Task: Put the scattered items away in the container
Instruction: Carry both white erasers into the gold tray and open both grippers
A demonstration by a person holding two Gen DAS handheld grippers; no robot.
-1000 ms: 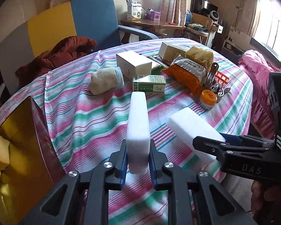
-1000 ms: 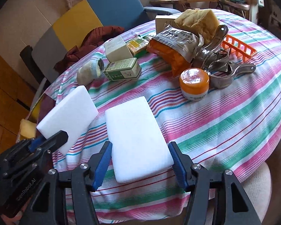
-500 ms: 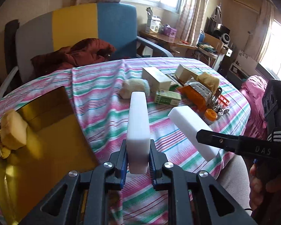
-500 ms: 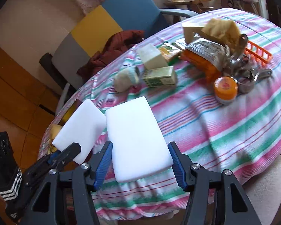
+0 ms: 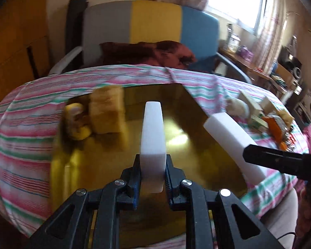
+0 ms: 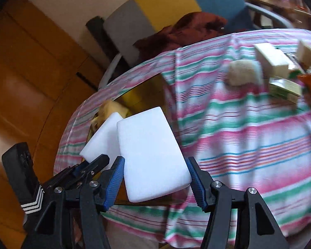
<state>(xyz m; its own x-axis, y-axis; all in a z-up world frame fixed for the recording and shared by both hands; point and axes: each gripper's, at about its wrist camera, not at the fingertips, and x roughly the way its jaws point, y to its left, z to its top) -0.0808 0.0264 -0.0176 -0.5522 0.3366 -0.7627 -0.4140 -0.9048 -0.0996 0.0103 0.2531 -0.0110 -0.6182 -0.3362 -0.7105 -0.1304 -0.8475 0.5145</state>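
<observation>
Right now the left claw (image 5: pixel 153 178) is clamping a white foam block (image 5: pixel 152 137) edge-up between its fingers, holding it over the open gold container (image 5: pixel 197 145) that is sitting on the striped table (image 5: pixel 27 128). Inside that container, at its far left corner, a tan sponge (image 5: pixel 107 112) is resting beside something yellow, too blurred to name. Meanwhile the right claw (image 6: pixel 155 184) is gripping a second white foam block (image 6: pixel 151 153) flat across its width, hovering just beside the first over the container's near edge. Further along the table, a sock (image 6: pixel 241 72), small boxes (image 6: pixel 271 60) and an orange packet (image 5: pixel 274 128) are lying scattered.
</observation>
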